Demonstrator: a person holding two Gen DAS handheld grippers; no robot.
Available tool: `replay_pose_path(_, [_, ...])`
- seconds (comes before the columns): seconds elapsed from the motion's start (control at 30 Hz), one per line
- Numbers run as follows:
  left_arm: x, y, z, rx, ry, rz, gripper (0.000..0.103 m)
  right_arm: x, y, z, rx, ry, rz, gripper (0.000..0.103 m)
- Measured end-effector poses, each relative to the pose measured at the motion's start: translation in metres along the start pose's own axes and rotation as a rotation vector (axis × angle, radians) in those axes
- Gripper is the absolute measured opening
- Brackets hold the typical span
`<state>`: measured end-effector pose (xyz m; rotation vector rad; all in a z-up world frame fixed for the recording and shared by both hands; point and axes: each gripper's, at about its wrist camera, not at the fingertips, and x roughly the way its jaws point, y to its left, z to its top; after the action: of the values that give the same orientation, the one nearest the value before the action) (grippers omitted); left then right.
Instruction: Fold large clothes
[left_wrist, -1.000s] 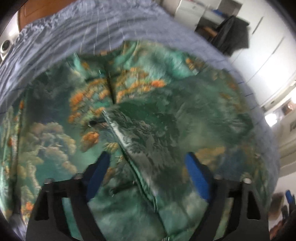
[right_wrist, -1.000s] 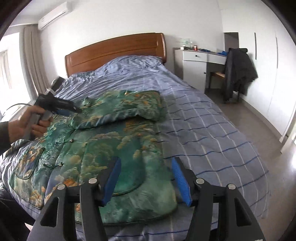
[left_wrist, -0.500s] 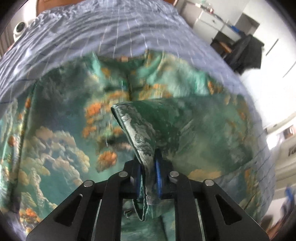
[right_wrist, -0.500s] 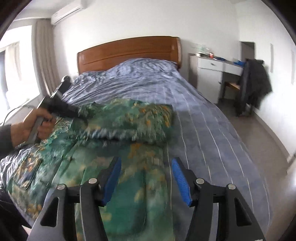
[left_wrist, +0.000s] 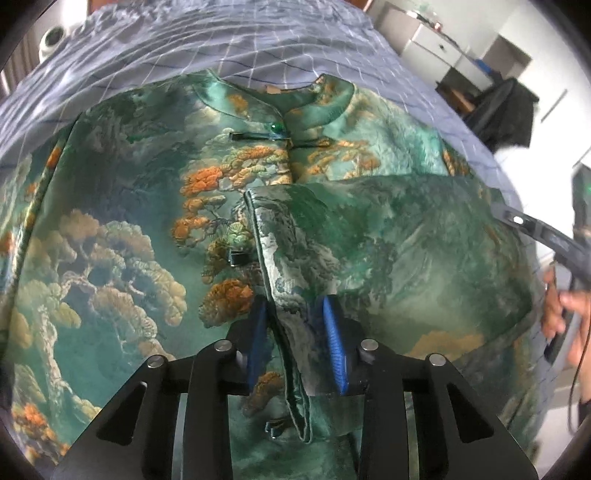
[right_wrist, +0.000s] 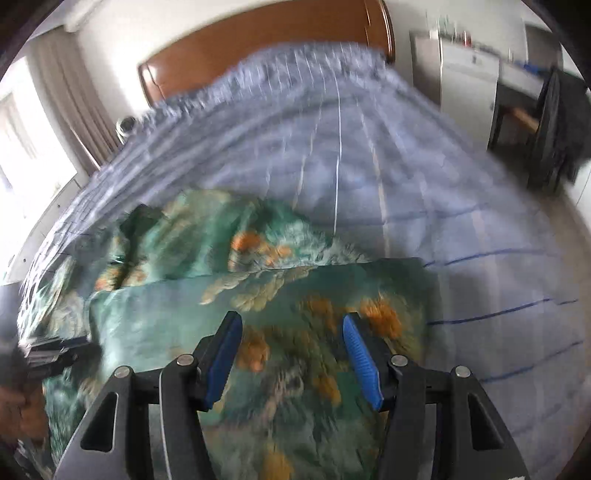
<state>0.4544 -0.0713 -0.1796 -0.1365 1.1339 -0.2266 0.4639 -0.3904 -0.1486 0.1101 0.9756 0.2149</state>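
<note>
Your left gripper (left_wrist: 295, 334) has just been opening, and its 2 blue pads (left_wrist: 334, 343) now stand a little apart with the sleeve cuff (left_wrist: 291, 295) of the green jacket (left_wrist: 122, 229) lying loose between them, not pinched as far as the view shows. From there, at 12 o'clock, the folded-in sleeve (left_wrist: 388, 240) crosses the jacket's chest toward 3 o'clock, and beyond it sit the knot fastenings (left_wrist: 258, 136) and the collar (left_wrist: 325, 92). The jacket lies face up on the blue checked bedspread (left_wrist: 240, 40), which fills the view from 10 to 1 o'clock. Your right gripper (right_wrist: 291, 354) hangs with its jaws spread and nothing between them, over the outer fold of the same sleeve; that view is blurred, so fine detail is lost. At 9 o'clock there, your other hand (right_wrist: 22, 398) and its tool show dimly. At 12 o'clock the wooden headboard (right_wrist: 258, 40) stands past the bedspread. Judging by the sheen, the cloth is a smooth brocade, soft yet with some body and probably padded, so it should hold a crease loosely and slide over itself. I would take hold on bound edges such as the cuff, hem or shoulder seam, with 1 gripper at each end of the fold line, rather than pinching the slick middle of a panel.
</note>
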Motion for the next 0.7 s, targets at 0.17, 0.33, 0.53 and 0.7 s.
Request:
replay_pose_path(0.17, [0.005, -0.006, -0.005, 0.055, -0.015, 0.038, 0.032, 0.037, 0.003, -0.014, -0.011, 0.095, -0.027, 0.058])
replay_pose_path(0.33, [0.004, -0.003, -0.006, 0.044, -0.019, 0.027, 0.033, 0.013, 0.004, -0.024, -0.019, 0.104, 0.009, 0.058])
replay_pose_path(0.53, [0.004, -0.005, -0.006, 0.049, -0.023, 0.045, 0.034, -0.043, 0.016, -0.072, -0.063, 0.116, 0.140, 0.058])
replay_pose_path(0.7, [0.006, -0.009, -0.007, 0.048, -0.025, 0.073, 0.034, -0.031, 0.005, -0.109, -0.001, 0.149, 0.145, 0.058])
